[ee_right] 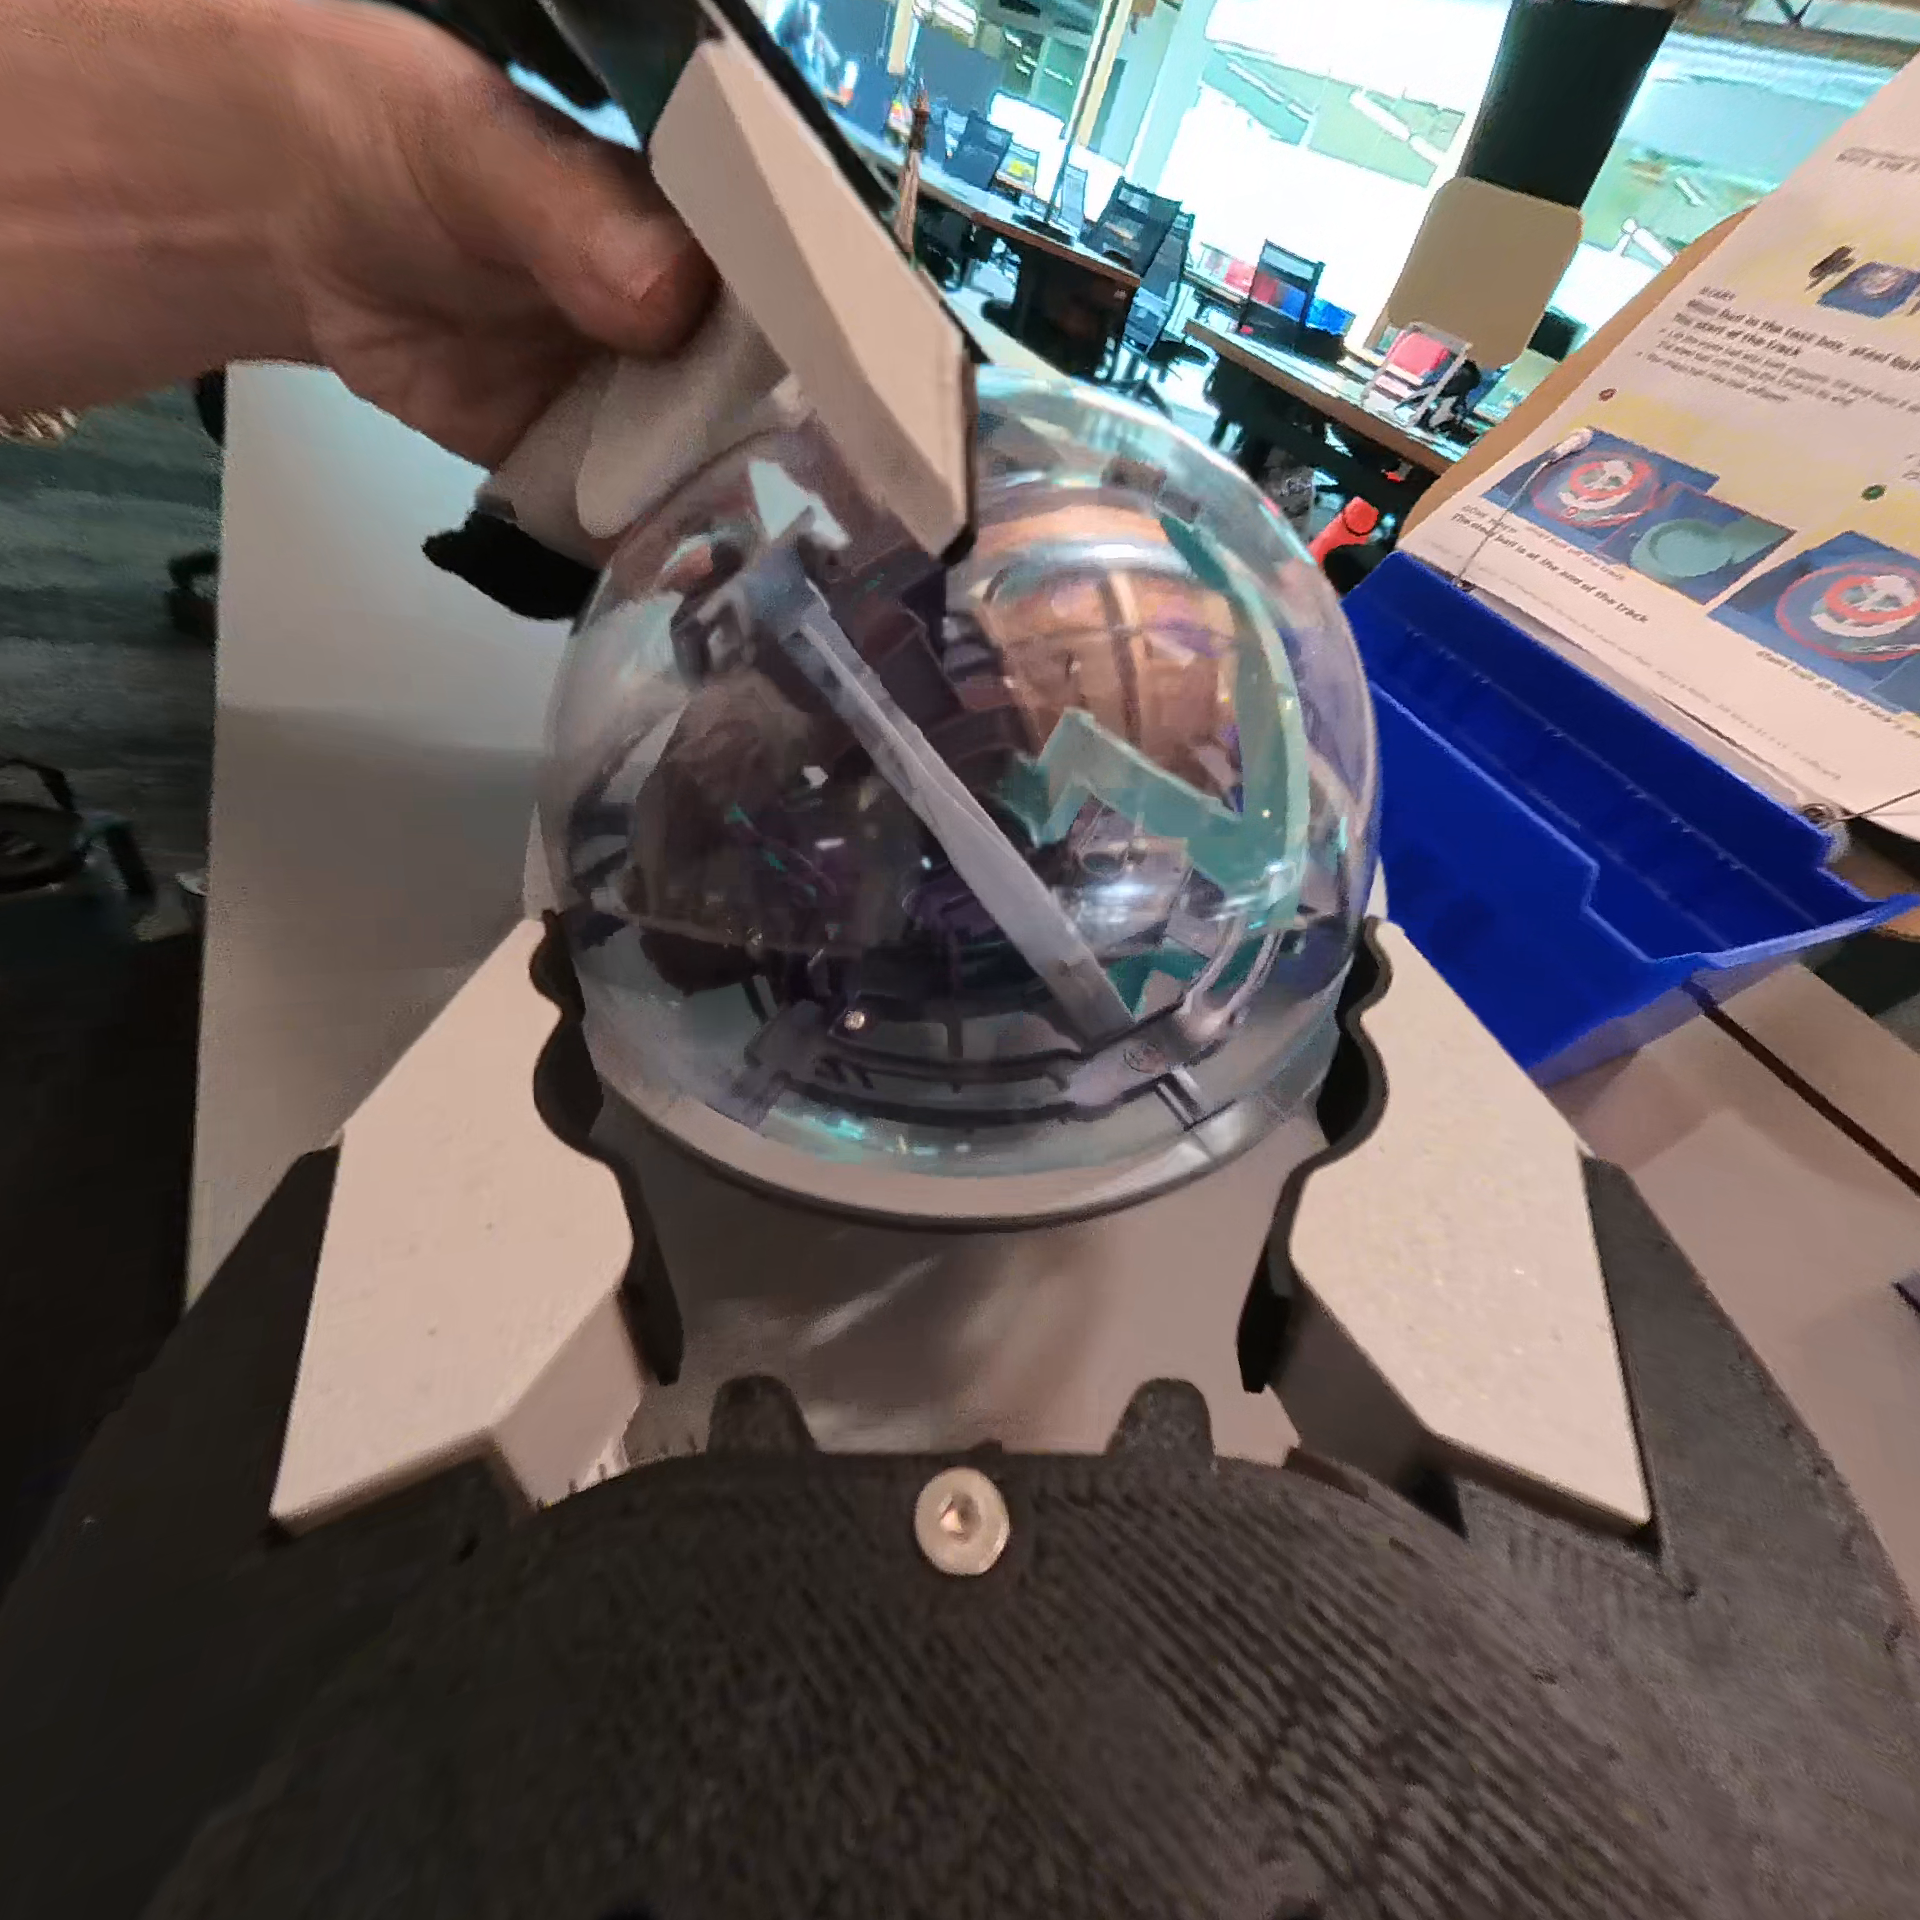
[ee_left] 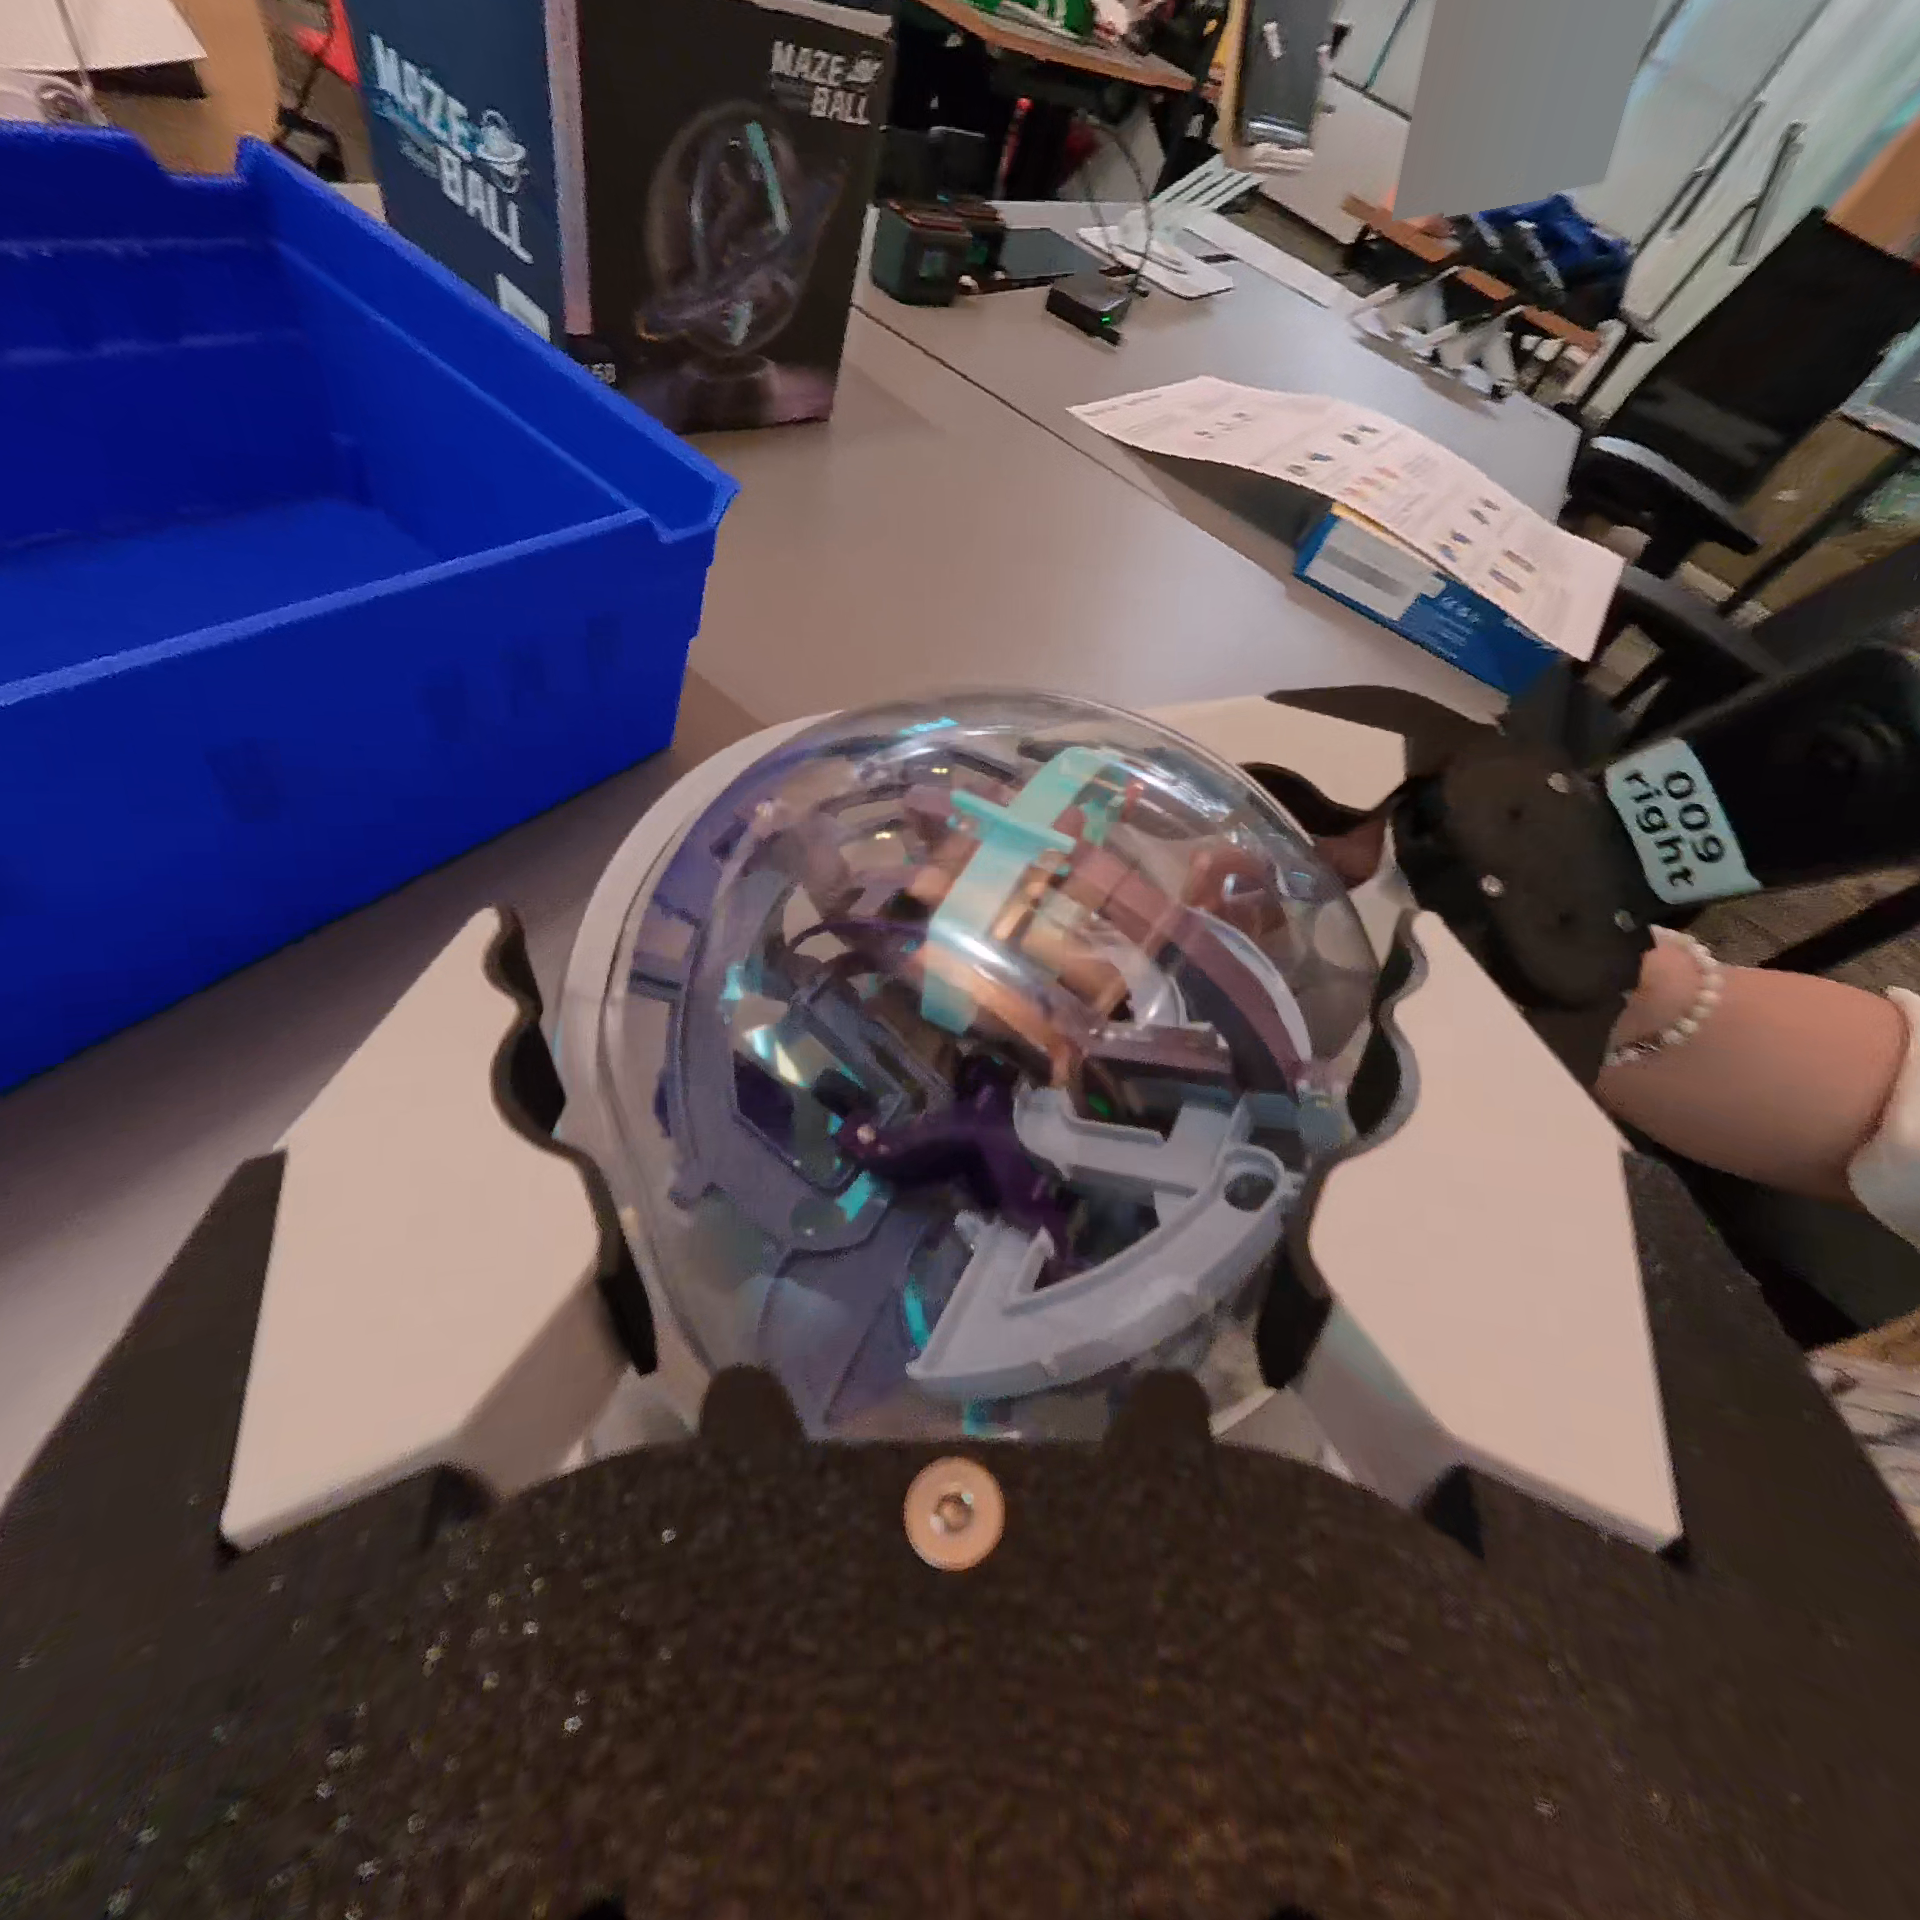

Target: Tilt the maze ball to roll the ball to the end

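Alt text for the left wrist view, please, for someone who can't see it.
The left gripper clasps a clear maze ball between its two white fingers above a grey table. The right gripper meets the ball from the far right; a blue bin sits at left.

One maze ball [ee_left: 977,1049] sits at centre, two grippers, left [ee_left: 961,1039] and right [ee_right: 956,1049], one blue bin [ee_left: 312,499] at ten o'clock, one maze-ball box [ee_left: 717,197] at twelve.
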Demonstrator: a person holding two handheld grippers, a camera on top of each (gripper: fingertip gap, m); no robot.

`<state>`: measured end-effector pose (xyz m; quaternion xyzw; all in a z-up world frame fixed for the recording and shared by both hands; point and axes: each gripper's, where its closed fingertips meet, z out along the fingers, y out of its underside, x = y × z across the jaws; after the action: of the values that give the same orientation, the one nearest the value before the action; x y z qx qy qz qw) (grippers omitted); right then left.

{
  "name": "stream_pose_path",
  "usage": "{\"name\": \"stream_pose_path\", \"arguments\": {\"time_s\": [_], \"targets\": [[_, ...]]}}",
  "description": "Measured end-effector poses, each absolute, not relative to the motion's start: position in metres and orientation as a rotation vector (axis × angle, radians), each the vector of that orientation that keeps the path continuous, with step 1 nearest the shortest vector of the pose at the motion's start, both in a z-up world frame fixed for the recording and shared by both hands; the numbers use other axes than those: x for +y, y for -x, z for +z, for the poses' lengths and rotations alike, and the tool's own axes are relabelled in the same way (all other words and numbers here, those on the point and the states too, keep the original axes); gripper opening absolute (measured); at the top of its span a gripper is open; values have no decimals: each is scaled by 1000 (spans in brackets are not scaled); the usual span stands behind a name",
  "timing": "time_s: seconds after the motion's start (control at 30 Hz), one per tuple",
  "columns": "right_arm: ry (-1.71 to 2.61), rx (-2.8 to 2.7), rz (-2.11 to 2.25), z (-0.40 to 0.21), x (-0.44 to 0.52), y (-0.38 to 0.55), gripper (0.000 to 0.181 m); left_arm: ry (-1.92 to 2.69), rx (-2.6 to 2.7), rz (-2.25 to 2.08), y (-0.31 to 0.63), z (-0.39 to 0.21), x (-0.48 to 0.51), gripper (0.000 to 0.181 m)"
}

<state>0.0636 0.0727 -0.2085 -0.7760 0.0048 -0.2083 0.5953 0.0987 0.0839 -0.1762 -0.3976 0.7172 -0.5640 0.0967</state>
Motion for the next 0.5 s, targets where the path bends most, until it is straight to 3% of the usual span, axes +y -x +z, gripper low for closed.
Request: {"name": "stream_pose_path", "arguments": {"time_s": [0.27,0.5], "targets": [[1840,0,-530,-215,70,-63,139,1233,2169,-1586,-98,-184,81,157],[1826,28,-363,-211,67,-52,138,996,2186,-1479,-95,-180,82,157]]}}
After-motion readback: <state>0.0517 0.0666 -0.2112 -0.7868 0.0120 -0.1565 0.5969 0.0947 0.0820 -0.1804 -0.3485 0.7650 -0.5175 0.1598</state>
